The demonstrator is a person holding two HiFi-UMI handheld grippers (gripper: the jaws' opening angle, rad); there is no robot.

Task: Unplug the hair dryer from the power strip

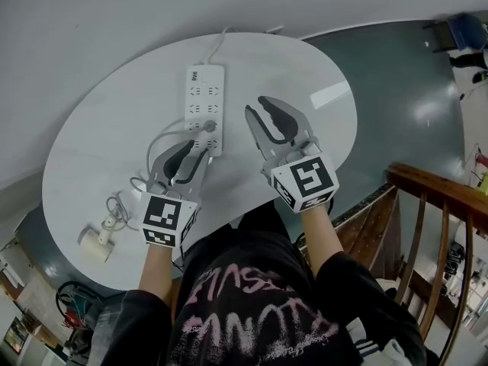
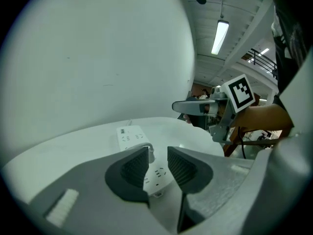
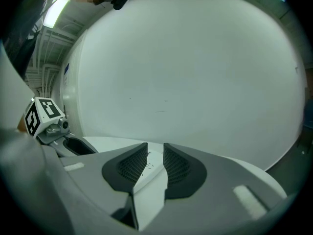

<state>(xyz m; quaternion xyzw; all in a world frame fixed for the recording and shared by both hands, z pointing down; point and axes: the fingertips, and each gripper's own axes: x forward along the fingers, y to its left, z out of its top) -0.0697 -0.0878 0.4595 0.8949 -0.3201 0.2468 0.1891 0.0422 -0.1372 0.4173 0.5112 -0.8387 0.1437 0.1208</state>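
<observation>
Grey floor and a pale wall surround a white oval table (image 1: pixel 91 151), with a wooden stair rail (image 1: pixel 427 204) off to the right; over the table the left tongs (image 1: pixel 191 158) and right tongs (image 1: pixel 258 109) both stand apart and hold nothing, the left pair with only a narrow gap; a white power strip (image 1: pixel 206 90) lies lengthwise towards the far edge; a small pale hair dryer (image 1: pixel 97 244) rests at the near left rim; its cable (image 1: pixel 156 139) loops from there to the plug (image 1: pixel 208 126), seated in the strip's near end; the step in hand looks like the reach for the plug, so the left tongs should square up on the plug's body, not the cable, close firmly and pull straight up out of the socket; the right tongs would do well to press the strip down so it does not lift with the pull; the plug sits just beyond the left tongs' tips, apart from them; the right tongs hover just beside the strip's right edge, about level with the plug
</observation>
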